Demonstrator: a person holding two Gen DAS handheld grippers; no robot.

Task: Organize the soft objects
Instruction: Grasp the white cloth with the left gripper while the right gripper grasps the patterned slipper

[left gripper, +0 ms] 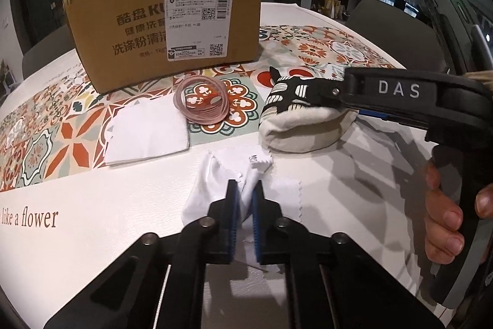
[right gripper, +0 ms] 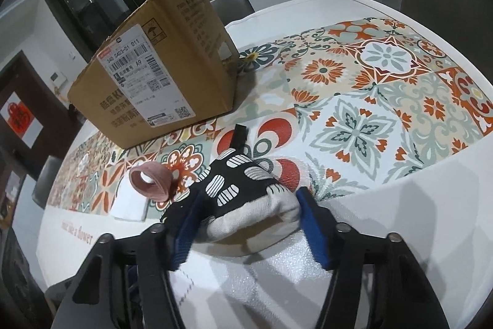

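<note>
Left gripper [left gripper: 245, 199]: its blue pads are pinching a bunched fold of the white cloth [left gripper: 246, 174], jaws nearly together with only fabric between them.
Right gripper [right gripper: 246, 221]: its jaws are standing half apart around the pouch [right gripper: 246, 193], both pads pressing into its sides (the fabric is dimpling under the left one).
Where the task's things are: the cloth is lying crumpled on the white border of the tablecloth [left gripper: 92, 221], near the table's front edge; the pouch is sitting just beyond it to the right, partly on the tiled pattern.
Step in hand: by my reading, both grips are being made and nothing is being lifted yet.
Next move: probably carrying both pieces up and over the tall wall of the cardboard box [left gripper: 138, 36], which calls for a clear lift, since the cloth will be trailing.
Materials: the cloth is thin, limp, zigzag-edged; the pouch is plump woven canvas, black-printed above, plain cream below, with a black loop.
Also lying there: a folded white square [left gripper: 148, 134] and pink loop bands [left gripper: 203, 100], just before the box.
</note>
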